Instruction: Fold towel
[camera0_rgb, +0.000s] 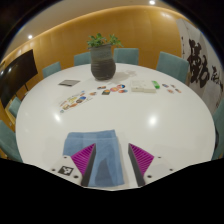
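Observation:
A blue towel (98, 145) lies flat on the white round table (45, 125), near its front edge. My gripper (112, 160) is open above the towel's right part. The left finger's pad (83, 157) lies over the towel; the right finger's pad (142, 157) is just past the towel's right edge, over the bare table. The towel's near edge runs between the fingers. Nothing is held.
A potted plant (103, 58) in a dark pot stands at the table's far middle. Cards and small items (105, 94) are spread across the table's middle. Teal chairs (170, 65) ring the table. A wooden wall stands behind.

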